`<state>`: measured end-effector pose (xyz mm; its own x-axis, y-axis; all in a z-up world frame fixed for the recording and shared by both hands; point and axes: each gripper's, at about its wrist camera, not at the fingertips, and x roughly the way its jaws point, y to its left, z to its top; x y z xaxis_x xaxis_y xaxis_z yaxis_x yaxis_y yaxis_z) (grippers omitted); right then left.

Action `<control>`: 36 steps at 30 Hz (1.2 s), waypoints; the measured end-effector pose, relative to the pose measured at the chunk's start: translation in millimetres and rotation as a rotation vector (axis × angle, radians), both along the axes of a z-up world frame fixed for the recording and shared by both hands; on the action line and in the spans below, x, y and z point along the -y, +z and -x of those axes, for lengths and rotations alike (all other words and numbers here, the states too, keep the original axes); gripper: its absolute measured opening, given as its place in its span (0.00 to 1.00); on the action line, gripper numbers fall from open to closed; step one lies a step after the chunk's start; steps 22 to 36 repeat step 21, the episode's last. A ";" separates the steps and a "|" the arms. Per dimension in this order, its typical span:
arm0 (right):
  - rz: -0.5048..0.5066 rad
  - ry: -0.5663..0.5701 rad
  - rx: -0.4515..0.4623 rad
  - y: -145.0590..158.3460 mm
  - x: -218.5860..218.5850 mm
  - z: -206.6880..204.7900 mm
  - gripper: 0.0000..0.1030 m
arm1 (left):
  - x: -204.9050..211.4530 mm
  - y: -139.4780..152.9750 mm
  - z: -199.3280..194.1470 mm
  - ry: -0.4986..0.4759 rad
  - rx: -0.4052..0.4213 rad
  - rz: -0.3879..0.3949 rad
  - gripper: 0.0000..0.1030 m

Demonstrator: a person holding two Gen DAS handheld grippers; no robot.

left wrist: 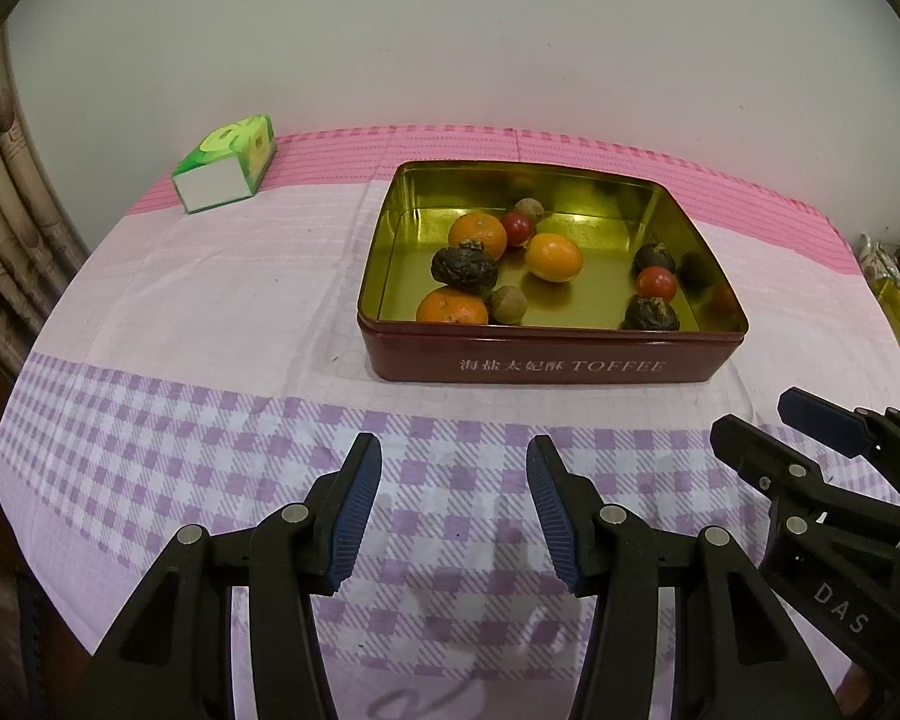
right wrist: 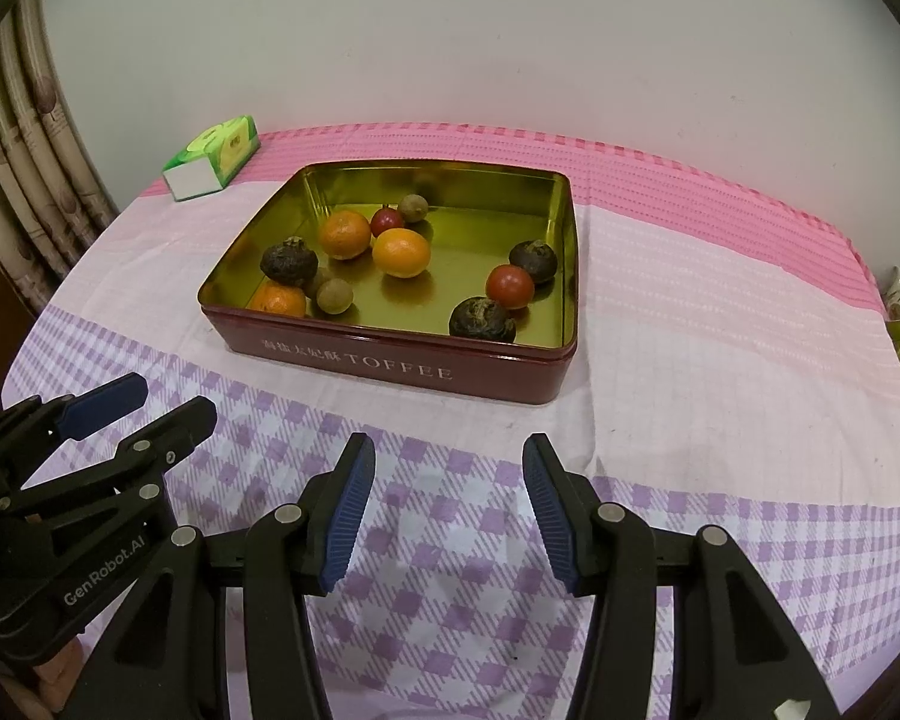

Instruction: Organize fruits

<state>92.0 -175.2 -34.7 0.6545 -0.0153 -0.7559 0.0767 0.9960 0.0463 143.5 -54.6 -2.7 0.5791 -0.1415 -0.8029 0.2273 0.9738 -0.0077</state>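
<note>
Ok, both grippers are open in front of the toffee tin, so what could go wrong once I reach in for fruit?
The fruit is round and may roll off the fingers. On the left of the toffee tin, an orange, a dark fruit and a red fruit crowd together, so one pick could nudge its neighbours.

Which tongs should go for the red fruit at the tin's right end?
Right, probably. Both tongs are open and empty, but the red fruit and tin lie nearer the right one than the left tongs.
</note>
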 end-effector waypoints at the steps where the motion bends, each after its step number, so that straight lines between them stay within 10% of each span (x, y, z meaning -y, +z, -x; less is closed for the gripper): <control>1: 0.001 0.000 -0.001 -0.1 -0.1 -0.1 0.48 | 0.0 -0.1 -0.1 -0.001 -0.001 0.001 0.50; 36: 0.001 -0.004 -0.008 -3.9 -1.5 3.1 0.48 | -0.3 -3.6 -0.3 0.006 -0.010 0.005 0.50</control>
